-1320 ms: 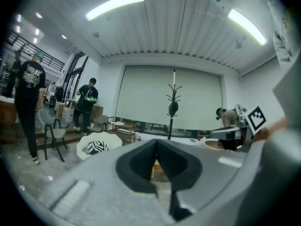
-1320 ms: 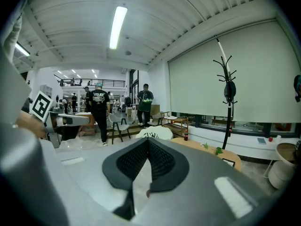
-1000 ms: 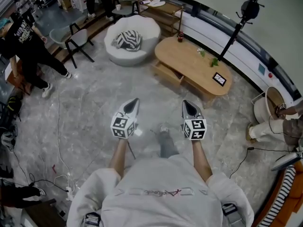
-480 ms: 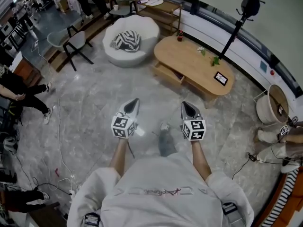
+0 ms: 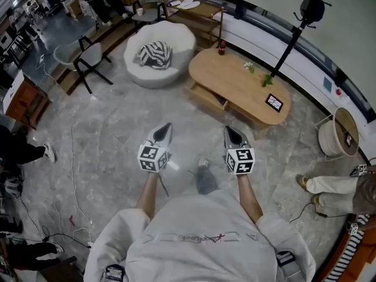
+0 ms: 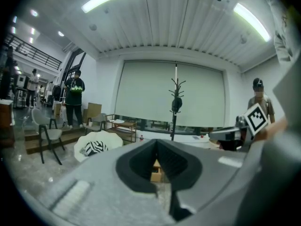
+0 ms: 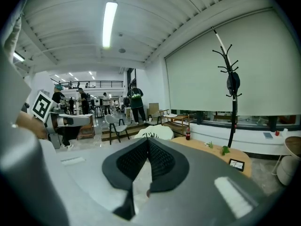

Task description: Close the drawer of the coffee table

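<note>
An oval wooden coffee table (image 5: 238,84) stands ahead on the grey floor, and its drawer (image 5: 207,97) is pulled out on the near left side. My left gripper (image 5: 166,126) and right gripper (image 5: 230,130) are held side by side in the air, well short of the table, both shut with nothing in them. The left gripper view shows the tan drawer front (image 6: 156,174) through the closed jaws. The table top (image 7: 211,150) lies to the right in the right gripper view.
A white round seat (image 5: 160,51) with a striped cushion sits left of the table. A black coat stand (image 5: 299,22) rises behind the table. Chairs (image 5: 79,60) stand at the left. A person's legs (image 5: 329,184) are at the right, cables trail across the floor.
Both grippers and my view have moved forward toward the coffee table. The person at the left has walked mostly out of view, and the one at the right has shifted nearer.
</note>
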